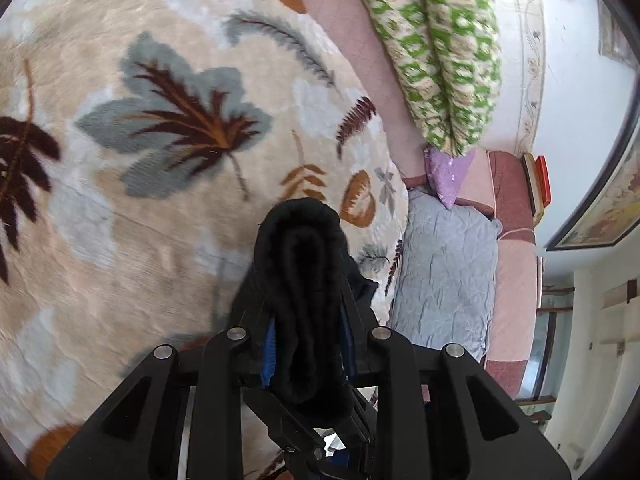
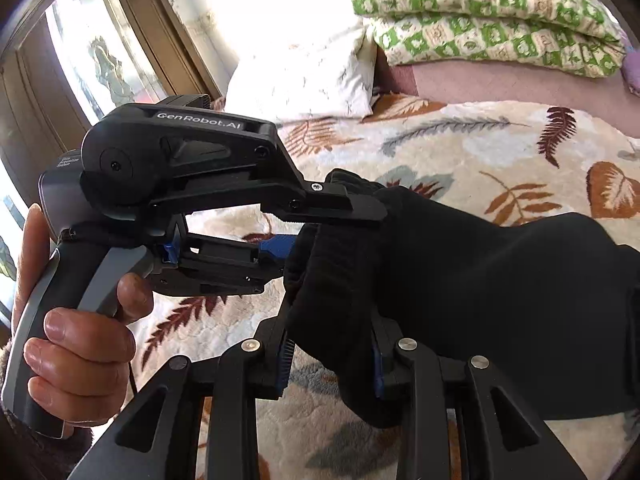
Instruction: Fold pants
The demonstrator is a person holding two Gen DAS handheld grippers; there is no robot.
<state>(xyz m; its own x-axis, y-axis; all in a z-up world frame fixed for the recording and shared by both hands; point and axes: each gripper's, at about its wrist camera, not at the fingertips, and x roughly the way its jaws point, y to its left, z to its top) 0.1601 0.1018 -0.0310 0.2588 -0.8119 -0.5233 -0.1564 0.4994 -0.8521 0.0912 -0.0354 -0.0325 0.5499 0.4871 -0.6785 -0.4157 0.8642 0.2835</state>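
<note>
Black fabric of the pants (image 1: 308,280) is seen bunched in several thick layers at centre-bottom of the left wrist view, clamped between the fingers of the left gripper (image 1: 306,308). Blue pads (image 1: 269,354) are pressed against both sides of the bundle; jaws closed on cloth. The folded end of the bundle sticks up past the fingertips.

In the right wrist view, the same pants (image 2: 480,280) are spread from frame centre out to the right edge, held above the bed. The right gripper (image 2: 332,344) is clenched on a gathered edge at lower centre, ribbed blue pad (image 2: 285,364) visible on its left finger. The left gripper (image 2: 320,224) is seen side-on at centre-left, gripped by the person's left hand (image 2: 76,352) at lower left; its upper finger lies over the cloth and its lower finger under it, just above the right gripper's hold. Both grips are close together on the same end of the garment.

Background: a plush beige blanket (image 1: 140,160) with leaf print fills most of the left wrist view. Green-and-cream patterned pillows (image 2: 492,20) are stacked at upper right, a white pillow (image 2: 312,76) at upper centre. A pale grey-blue cushion (image 1: 444,272) lies at the right of the left wrist view.
</note>
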